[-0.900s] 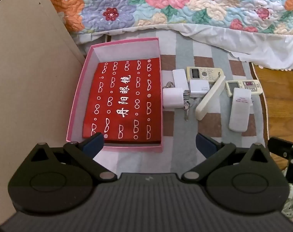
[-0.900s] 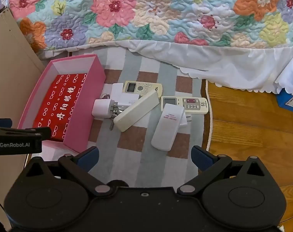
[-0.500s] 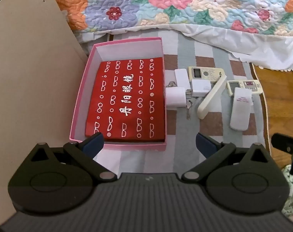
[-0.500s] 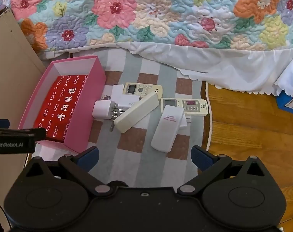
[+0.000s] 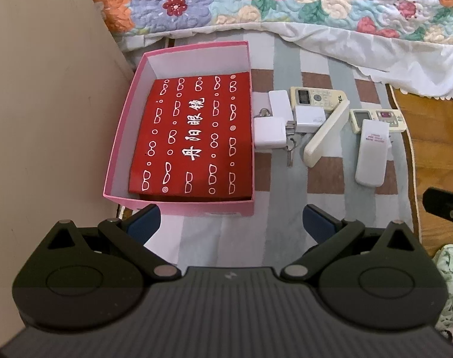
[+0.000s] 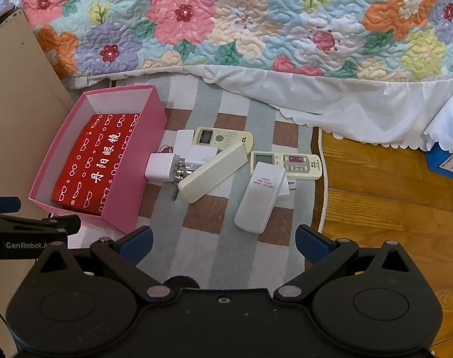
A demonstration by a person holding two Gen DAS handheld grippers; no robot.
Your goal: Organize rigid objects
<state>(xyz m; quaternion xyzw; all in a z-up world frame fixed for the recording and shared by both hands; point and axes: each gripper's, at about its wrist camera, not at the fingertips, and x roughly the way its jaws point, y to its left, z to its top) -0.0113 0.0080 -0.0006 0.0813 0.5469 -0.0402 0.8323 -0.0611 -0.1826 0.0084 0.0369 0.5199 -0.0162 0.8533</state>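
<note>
A pink box (image 5: 119, 137) (image 6: 143, 179) on the rug holds a red printed case (image 5: 193, 137) (image 6: 95, 164). Right of it lie white chargers (image 5: 269, 132) (image 6: 160, 167), keys (image 5: 289, 152), a cream remote face up (image 5: 316, 97) (image 6: 223, 137), a cream remote face down (image 5: 326, 135) (image 6: 211, 173), a second face-up remote (image 5: 384, 117) (image 6: 298, 162) and a white remote face down (image 5: 372, 155) (image 6: 260, 197). My left gripper (image 5: 231, 226) is open and empty, near the box's front edge. My right gripper (image 6: 223, 243) is open and empty, short of the white remote.
A striped checked rug (image 5: 241, 244) (image 6: 208, 256) covers the floor. A floral quilt with white skirt (image 6: 256, 29) hangs behind. A beige board (image 5: 47, 119) stands left of the box. Wood floor (image 6: 390, 203) lies right, with a blue box (image 6: 444, 164).
Both grippers have drifted slightly; the objects sit a little farther away and shifted right in the left wrist view. Nothing was picked up or moved.
</note>
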